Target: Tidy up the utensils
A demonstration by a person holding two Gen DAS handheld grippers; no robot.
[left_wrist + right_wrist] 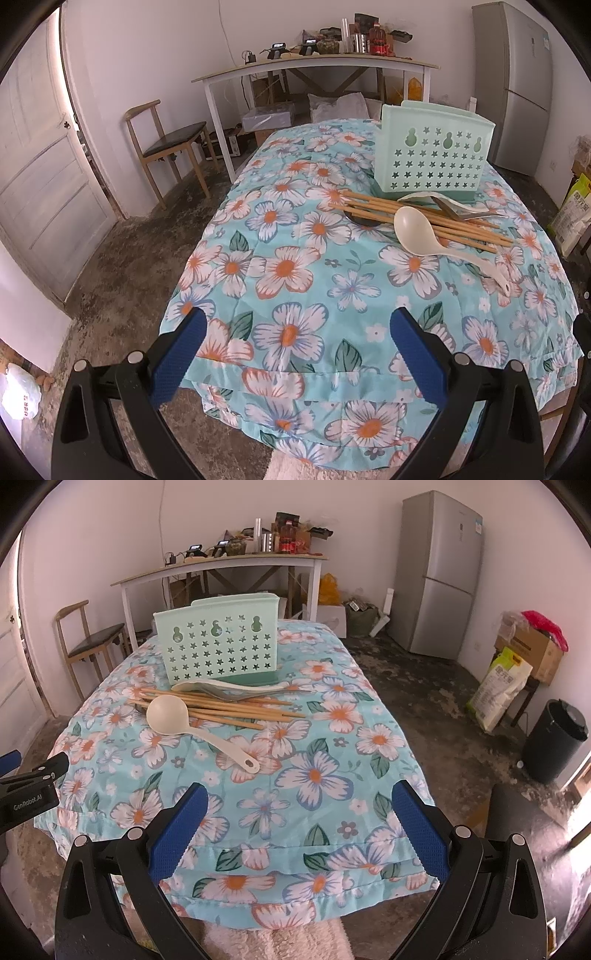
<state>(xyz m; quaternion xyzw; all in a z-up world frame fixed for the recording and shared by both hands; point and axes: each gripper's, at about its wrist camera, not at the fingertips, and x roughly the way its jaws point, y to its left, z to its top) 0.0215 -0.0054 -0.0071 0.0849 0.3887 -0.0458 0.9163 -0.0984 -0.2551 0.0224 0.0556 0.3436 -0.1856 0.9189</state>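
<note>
A mint-green utensil holder (434, 153) (219, 638) with star holes stands on the floral tablecloth. In front of it lies a pile: several wooden chopsticks (417, 216) (221, 709), a cream ladle (415, 230) (170, 714), a flat cream spoon (229, 685) and a metal utensil (465, 216) (221, 696). A dark object (364, 220) lies partly hidden under the chopsticks. My left gripper (295, 325) is open and empty over the table's near edge. My right gripper (297, 801) is open and empty, also near the front edge. The left gripper's body (29, 786) shows in the right wrist view.
The table (295, 295) (332, 775) has a floral cloth. A wooden chair (166, 144) (88, 642) and a cluttered white desk (314, 66) (221, 565) stand behind. A fridge (439, 576), boxes, a sack (498, 686) and a black bin (554, 738) are on the right.
</note>
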